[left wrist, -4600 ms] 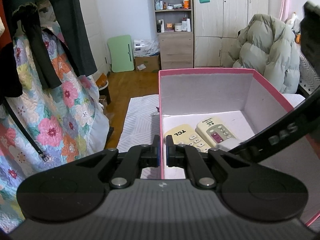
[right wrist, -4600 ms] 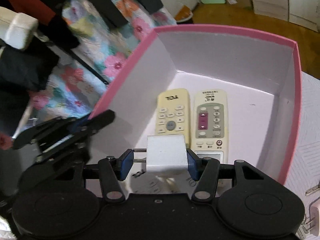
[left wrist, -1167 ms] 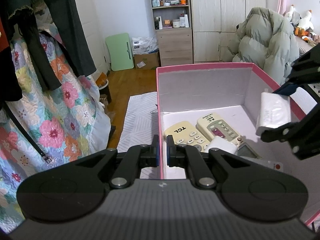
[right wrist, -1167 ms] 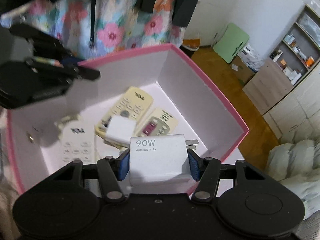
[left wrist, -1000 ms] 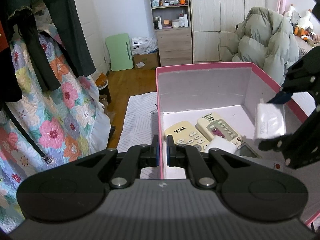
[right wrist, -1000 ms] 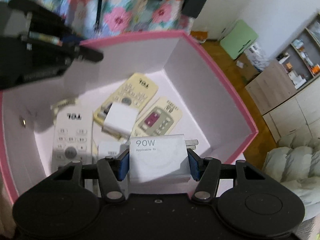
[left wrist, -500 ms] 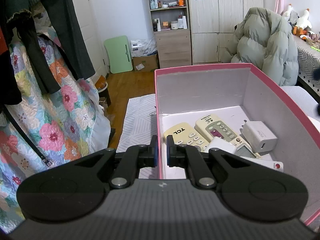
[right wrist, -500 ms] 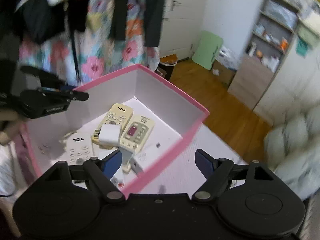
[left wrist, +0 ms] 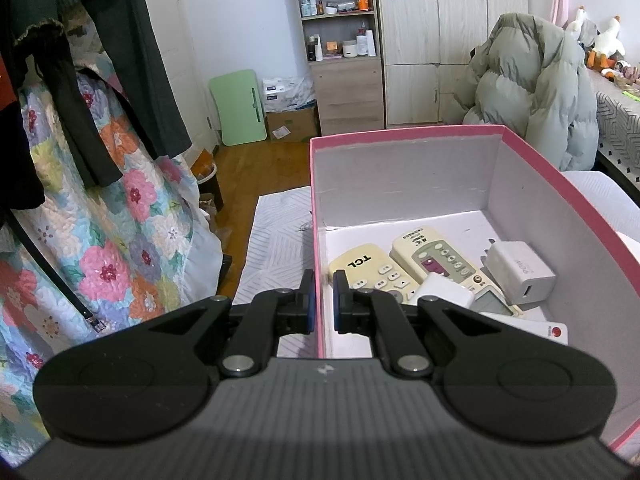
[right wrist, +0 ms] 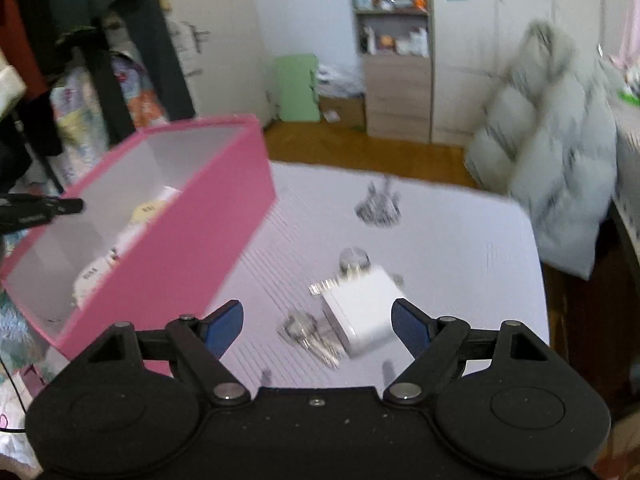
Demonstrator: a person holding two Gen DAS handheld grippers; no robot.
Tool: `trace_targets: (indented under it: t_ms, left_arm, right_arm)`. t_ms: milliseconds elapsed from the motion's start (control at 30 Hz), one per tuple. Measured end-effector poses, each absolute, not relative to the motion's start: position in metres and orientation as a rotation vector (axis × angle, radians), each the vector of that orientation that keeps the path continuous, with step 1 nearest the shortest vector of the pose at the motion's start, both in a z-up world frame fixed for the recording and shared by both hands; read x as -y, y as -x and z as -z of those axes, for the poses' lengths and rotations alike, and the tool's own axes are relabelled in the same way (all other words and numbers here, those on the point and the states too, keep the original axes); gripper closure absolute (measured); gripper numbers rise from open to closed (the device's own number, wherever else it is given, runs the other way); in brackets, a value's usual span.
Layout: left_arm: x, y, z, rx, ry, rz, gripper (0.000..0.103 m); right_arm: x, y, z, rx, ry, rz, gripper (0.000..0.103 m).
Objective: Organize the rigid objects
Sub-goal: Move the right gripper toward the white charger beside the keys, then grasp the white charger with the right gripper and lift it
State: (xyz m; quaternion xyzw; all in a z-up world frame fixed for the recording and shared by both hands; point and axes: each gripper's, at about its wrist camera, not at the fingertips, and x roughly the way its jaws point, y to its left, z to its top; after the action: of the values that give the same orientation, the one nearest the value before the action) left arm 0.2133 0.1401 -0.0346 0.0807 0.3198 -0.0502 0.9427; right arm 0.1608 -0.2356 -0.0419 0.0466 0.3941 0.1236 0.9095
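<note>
A pink box [left wrist: 404, 133] holds two cream remotes [left wrist: 370, 270], a white remote, a small white plug [left wrist: 442, 295] and a larger white charger [left wrist: 520, 266]. My left gripper [left wrist: 323, 306] is shut on the box's left wall. In the blurred right wrist view the box [right wrist: 192, 240] is at the left. My right gripper [right wrist: 318, 326] is open and empty above a white charger [right wrist: 362, 310] lying on the white striped cloth [right wrist: 460, 240], with keys [right wrist: 308, 334] beside it.
More small metal items [right wrist: 378, 204] lie farther back on the cloth. A floral quilt and dark clothes [left wrist: 100, 200] hang at the left. A puffy grey coat [left wrist: 532, 92], wooden cupboards and a shelf [left wrist: 340, 40] stand behind.
My right gripper let the 90W charger go inside the box, opened, and swung out to the right over the cloth. My left gripper has kept its hold on the box wall.
</note>
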Motion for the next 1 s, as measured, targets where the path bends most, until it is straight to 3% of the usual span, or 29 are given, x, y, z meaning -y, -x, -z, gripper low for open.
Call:
trace_targets:
  t_ms: [233,500,567,633,1000]
  left_arm:
    - [-0.14,-0.213,0.035,-0.654,-0.192,0.093,0.097]
    - [-0.138,-0.21,0.034,-0.647,-0.185,0.099,0.097]
    - [-0.139,-0.21,0.034,-0.649,-0.182,0.099,0.097]
    - [-0.135,-0.21,0.034,-0.654,-0.216,0.084,0.097]
    - [-0.133,-0.209,0.033,-0.642,-0.24,0.074,0.097]
  right_arm:
    - [0.242,-0.188,0.079,-0.853,0.109,-0.146,0.018]
    - [0.236,-0.206,0.087,-0.817,0.144,-0.343,0.019]
    - [0.228,-0.206,0.086,-0.785,0.183,-0.33,0.023]
    - [0.227,-0.209,0.086,-0.792,0.124,-0.283,0.027]
    - [0.226,-0.166,0.064,-0.701,-0.046,-0.246,0.028]
